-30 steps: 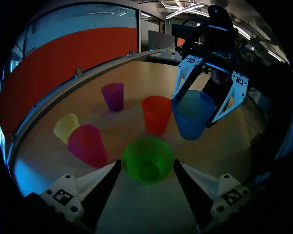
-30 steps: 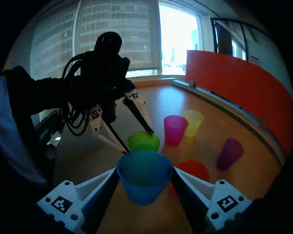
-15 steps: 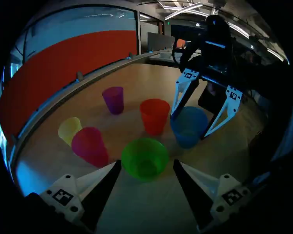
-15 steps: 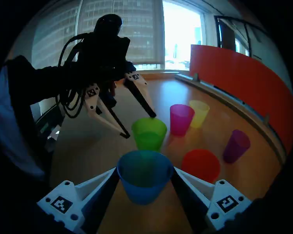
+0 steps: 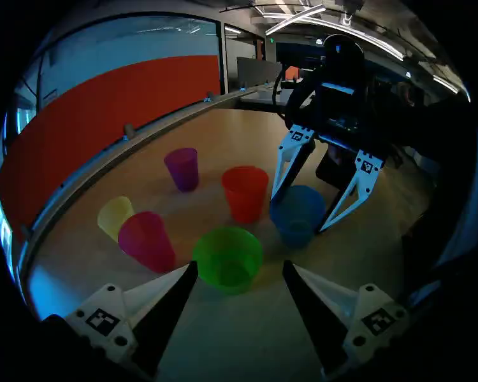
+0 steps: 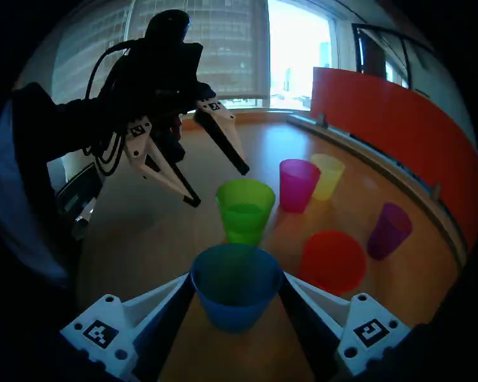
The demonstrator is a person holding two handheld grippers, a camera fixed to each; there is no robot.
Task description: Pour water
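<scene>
The blue cup is clamped upright between both fingers of the right gripper, low over the table; whether its base touches the wood cannot be told. The left gripper is spread wide and nothing is held in it. In the right gripper view it is seen off the table, at 11 o'clock from the green cup.

The green cup is stood at 12 o'clock from the blue one, near but apart. A darker band is seen in its lower half, possibly water. No cup is tipped. If it is water, the pour is judged done, with only the blue cup's release left; otherwise the tilt is wholly left.

The red cup is found at 2 o'clock. The pink cup and yellow cup are at 1 o'clock, and the purple cup is farther out.
</scene>
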